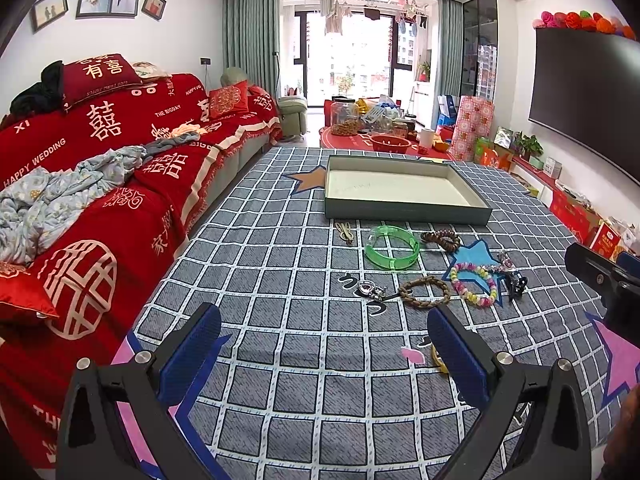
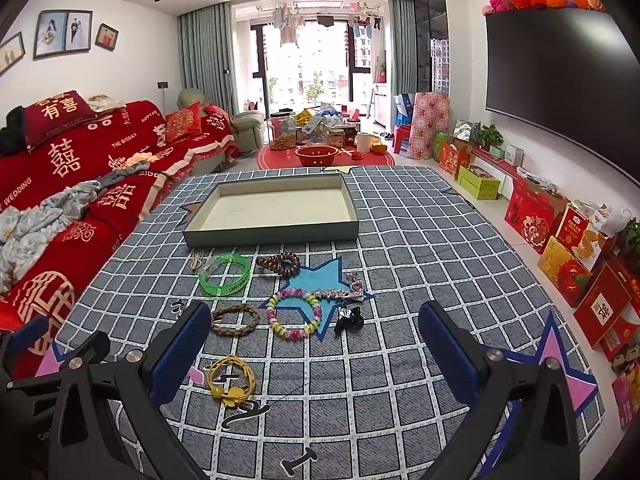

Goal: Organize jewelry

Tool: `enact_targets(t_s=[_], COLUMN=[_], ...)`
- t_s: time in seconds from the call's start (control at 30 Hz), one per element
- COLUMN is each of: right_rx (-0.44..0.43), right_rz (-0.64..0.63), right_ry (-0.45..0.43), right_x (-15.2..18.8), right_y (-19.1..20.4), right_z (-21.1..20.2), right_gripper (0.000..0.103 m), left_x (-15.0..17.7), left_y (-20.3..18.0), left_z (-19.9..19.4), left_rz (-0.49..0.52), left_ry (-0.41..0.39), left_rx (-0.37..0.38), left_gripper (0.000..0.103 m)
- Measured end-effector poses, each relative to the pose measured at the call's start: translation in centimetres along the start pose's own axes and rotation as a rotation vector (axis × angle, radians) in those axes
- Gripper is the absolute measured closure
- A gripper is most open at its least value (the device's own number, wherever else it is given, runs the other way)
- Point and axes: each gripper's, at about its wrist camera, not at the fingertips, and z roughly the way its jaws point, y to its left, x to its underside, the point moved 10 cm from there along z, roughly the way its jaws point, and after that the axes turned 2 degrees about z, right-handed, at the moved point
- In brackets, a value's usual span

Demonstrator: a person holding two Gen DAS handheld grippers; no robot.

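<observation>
From the left wrist view, the left gripper (image 1: 324, 336) hangs with jaws spread wide and empty over the checked cloth (image 1: 280, 360); the green bangle (image 1: 392, 247) lies flat just near of the empty tray (image 1: 404, 213), stiff and likely slippery, best pinched across its rim. From the right wrist view, the right gripper (image 2: 316, 332) is likewise agape; the yellow cord bracelet (image 2: 232, 380) lies nearest, soft, light; its long axis perhaps runs near-to-far.

Right gripper (image 2: 316, 340) fingers (image 2: 450, 350) apart above yellow bracelet (image 2: 231, 380).
</observation>
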Motion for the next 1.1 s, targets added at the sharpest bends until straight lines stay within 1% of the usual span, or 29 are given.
enact_targets(t_s=[0.37, 0.43, 0.57, 0.73, 0.83, 0.9, 0.97, 1.1], right_rx=[0.001, 0.004, 0.008, 0.018, 0.017, 0.018, 0.018, 0.014], right_rz=[0.004, 0.008, 0.024, 0.057, 0.077, 0.090, 0.098, 0.103], right_ry=[0.020, 0.028, 0.059, 0.141, 0.208, 0.249, 0.283, 0.353], right_x=[0.3, 0.5, 1.0, 2.2, 3.2, 3.8, 4.3, 5.2], right_y=[0.4, -0.5, -1.3, -3.0, -3.8, -4.9, -5.3, -5.5], right_z=[0.1, 0.7, 1.4, 3.2, 5.0, 6.3, 7.3, 10.0], right_gripper=[0.000, 0.000, 0.000, 0.000, 0.000, 0.000, 0.000, 0.000], left_x=[0.5, 0.6, 1.1, 1.8, 2.1, 2.2, 2.2, 2.2], left_y=[-0.1, -0.1, 0.0, -0.6, -1.1, -1.4, -1.7, -2.2], left_z=[0.8, 1.3, 2.8, 5.2, 6.9, 8.0, 9.1, 11.0], left_rz=[0.011, 0.009, 0.008, 0.033, 0.039, 0.043, 0.049, 0.070], left_ry=[0.030, 0.049, 0.099, 0.179, 0.230, 0.259, 0.281, 0.309], left_rx=[0.009, 0.013, 0.045, 0.114, 0.149, 0.157, 0.166, 0.159], left_gripper=[0.000, 0.000, 0.000, 0.000, 0.000, 0.000, 0.000, 0.000])
